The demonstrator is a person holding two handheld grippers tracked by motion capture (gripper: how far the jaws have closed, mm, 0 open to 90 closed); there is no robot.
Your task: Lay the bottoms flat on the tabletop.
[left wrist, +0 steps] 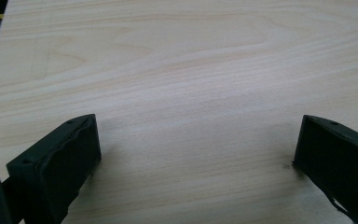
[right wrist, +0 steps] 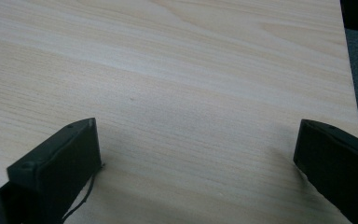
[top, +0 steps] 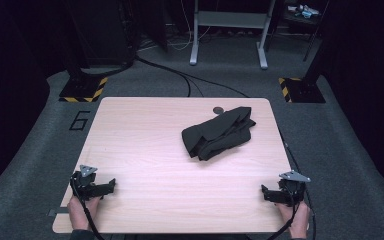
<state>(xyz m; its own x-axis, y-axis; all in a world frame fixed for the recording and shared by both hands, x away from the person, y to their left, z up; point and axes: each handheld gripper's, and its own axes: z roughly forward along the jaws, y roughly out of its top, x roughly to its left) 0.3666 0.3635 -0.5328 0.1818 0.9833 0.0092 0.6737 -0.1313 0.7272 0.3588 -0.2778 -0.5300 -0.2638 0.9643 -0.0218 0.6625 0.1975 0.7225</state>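
Note:
A crumpled black cloth (top: 219,132) lies on the light wooden table (top: 145,145), right of centre toward the far edge. My left gripper (top: 111,186) rests at the table's near left corner, held by a hand, far from the cloth. My right gripper (top: 265,192) rests at the near right corner, also apart from it. In the left gripper view the gripper (left wrist: 196,140) has its jaws spread wide over bare wood with nothing between them. The right gripper view shows that gripper (right wrist: 196,142) the same way, open and empty.
A small dark round mark (top: 218,109) sits in the tabletop just behind the cloth. Grey carpet surrounds the table, with cables (top: 180,75) running behind it, a grey frame stand (top: 228,30) at the back, and yellow-and-black striped bases (top: 82,90) at both far sides.

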